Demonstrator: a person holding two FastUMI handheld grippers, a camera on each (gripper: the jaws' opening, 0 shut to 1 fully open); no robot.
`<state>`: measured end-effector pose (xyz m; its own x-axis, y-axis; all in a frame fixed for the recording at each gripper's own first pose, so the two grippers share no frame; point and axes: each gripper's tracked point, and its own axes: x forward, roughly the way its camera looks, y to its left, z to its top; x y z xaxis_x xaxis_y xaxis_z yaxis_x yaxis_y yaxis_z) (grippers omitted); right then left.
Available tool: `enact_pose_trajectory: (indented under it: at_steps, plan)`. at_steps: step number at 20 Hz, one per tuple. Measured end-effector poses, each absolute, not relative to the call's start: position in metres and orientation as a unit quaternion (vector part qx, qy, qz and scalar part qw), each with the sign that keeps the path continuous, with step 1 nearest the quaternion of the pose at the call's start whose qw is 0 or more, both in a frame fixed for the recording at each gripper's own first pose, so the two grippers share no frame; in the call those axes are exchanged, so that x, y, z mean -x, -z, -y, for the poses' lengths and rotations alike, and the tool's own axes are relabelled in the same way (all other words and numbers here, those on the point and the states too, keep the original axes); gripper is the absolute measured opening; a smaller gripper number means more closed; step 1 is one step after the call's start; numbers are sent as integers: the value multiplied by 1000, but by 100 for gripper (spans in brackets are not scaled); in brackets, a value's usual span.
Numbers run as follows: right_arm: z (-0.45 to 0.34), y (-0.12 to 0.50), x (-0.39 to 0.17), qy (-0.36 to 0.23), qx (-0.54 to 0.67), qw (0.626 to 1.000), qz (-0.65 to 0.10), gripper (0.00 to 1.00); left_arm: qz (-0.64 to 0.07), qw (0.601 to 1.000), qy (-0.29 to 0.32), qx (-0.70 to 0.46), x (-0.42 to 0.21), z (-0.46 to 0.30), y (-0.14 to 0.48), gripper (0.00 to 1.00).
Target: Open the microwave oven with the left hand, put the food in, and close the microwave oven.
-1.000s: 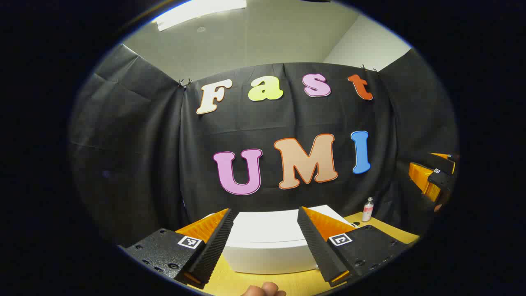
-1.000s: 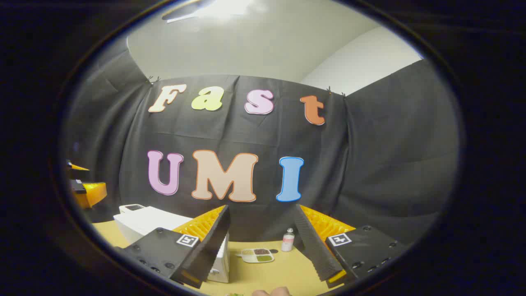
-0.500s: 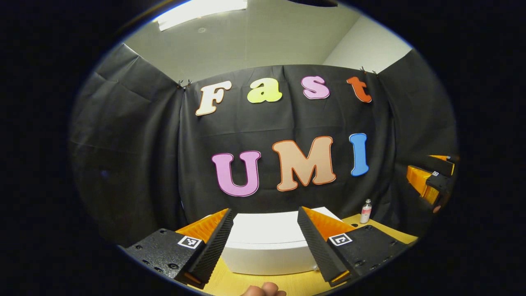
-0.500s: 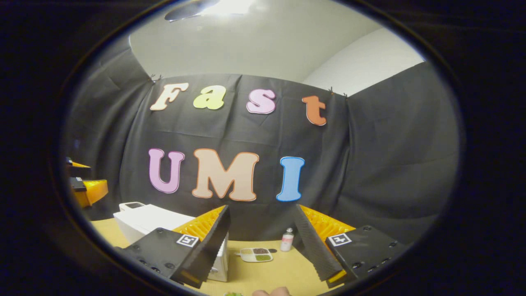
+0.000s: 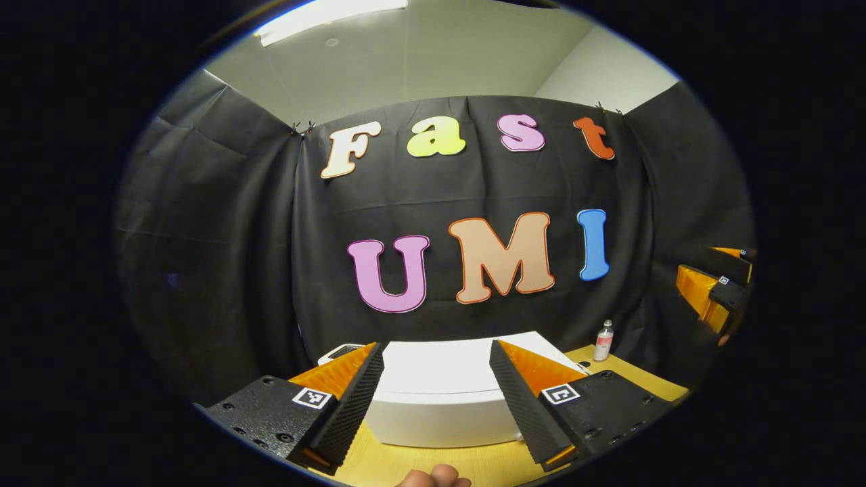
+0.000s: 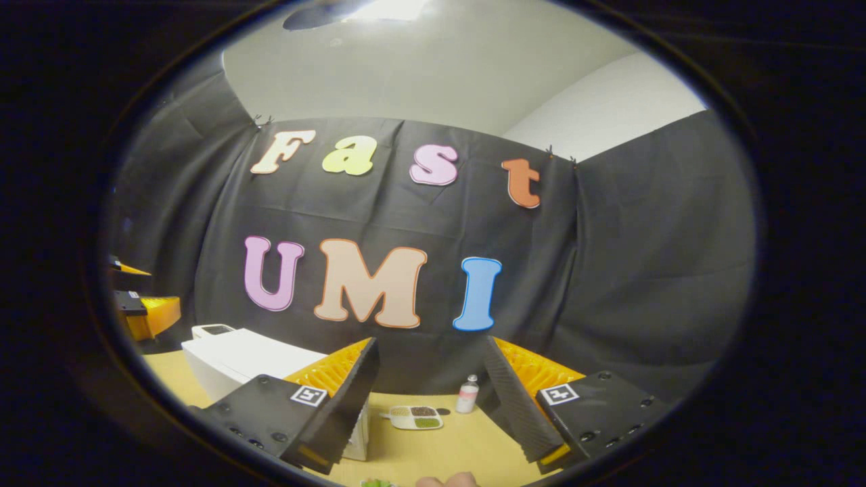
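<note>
Table (image 6: pixel 467 446): tan wooden top carrying everything.
Microwave oven (image 5: pixel 440 399): white, boxy, door shut; it sits on the table straight ahead of the left gripper, probably lined up for the door pull.
Left gripper (image 5: pixel 436 396): jaws apart, holding nothing.
Right gripper (image 6: pixel 429 399): jaws apart, empty, raised above the table.
Food tray (image 6: pixel 414 418): small white divided dish with dark and green portions, beside the microwave oven, near a small bottle (image 6: pixel 467 397).

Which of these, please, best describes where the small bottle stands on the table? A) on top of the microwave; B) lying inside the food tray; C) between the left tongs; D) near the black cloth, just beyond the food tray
D: in the right gripper view the bottle stands upright on the table close to the cloth, just past the food tray and apart from the microwave.
</note>
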<state>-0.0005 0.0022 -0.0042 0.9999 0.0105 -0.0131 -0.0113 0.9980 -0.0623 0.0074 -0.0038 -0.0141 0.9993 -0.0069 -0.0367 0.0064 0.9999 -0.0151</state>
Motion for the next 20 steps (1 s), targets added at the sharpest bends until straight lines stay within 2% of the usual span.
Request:
enact_pose_trajectory:
  at_steps: [5, 6, 8, 9, 11, 20]
  plan:
    - [0, 3, -6, -10, 22, 1000, -6, 96, -27, 1000, -4, 6, -13, 8, 24, 96]
    - [2, 2, -8, -10, 18, 1000, -4, 96, -30, 1000, -5, 7, -14, 10, 27, 100]
    - [7, 2, -10, -9, 19, 1000, -1, 96, -36, 999, -4, 10, -16, 16, 34, 96]
    - [8, 2, -12, -8, 21, 1000, 0, 96, -40, 999, -2, 10, -18, 20, 40, 100]
    - [10, 3, -14, -11, 24, 1000, -3, 96, -51, 999, 5, 5, -21, 32, 55, 97]
    - [35, 8, -14, -14, 42, 999, -3, 96, -114, 991, 64, 12, -30, 111, 147, 97]
